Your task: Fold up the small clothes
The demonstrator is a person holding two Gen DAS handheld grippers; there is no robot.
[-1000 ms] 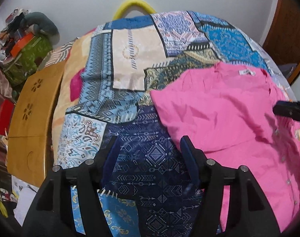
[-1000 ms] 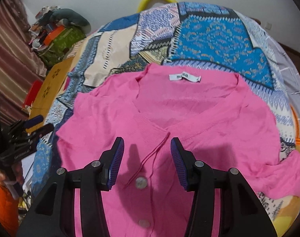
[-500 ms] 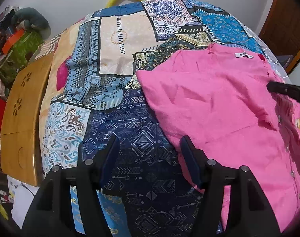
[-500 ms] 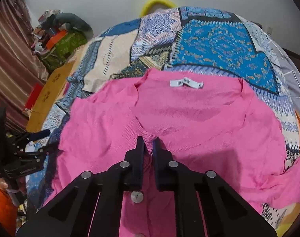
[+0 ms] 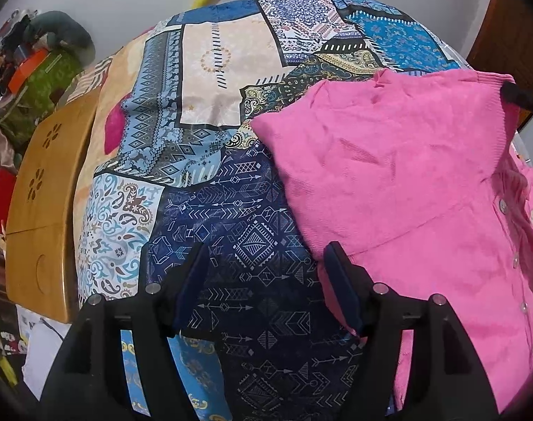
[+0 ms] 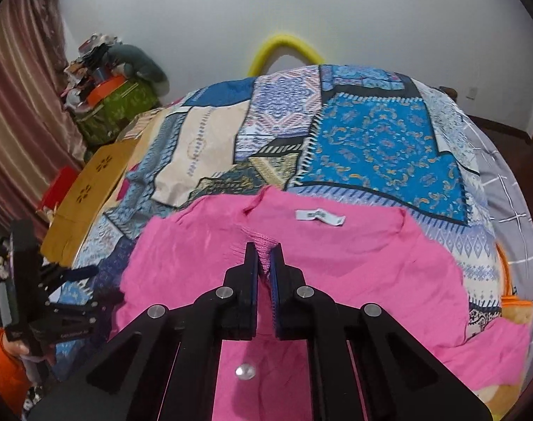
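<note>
Lying rumpled, pink cardigan [image 6: 336,266] has ribbed neckline pinched by right tongs [image 6: 264,263]; left tongs [image 5: 266,280] spread.

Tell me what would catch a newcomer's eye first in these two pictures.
The bright pink cardigan spread on the bed, with its white neck label facing up. The right claw is shut on the ribbed front edge just below the neckline. Beneath lies a busy patchwork bedspread in blues and creams, over which the left claw hangs open beside the cardigan's left edge.

Black tool [image 6: 264,263] with blue pads, silver screws; orange sleeve [image 6: 3,368].
</note>
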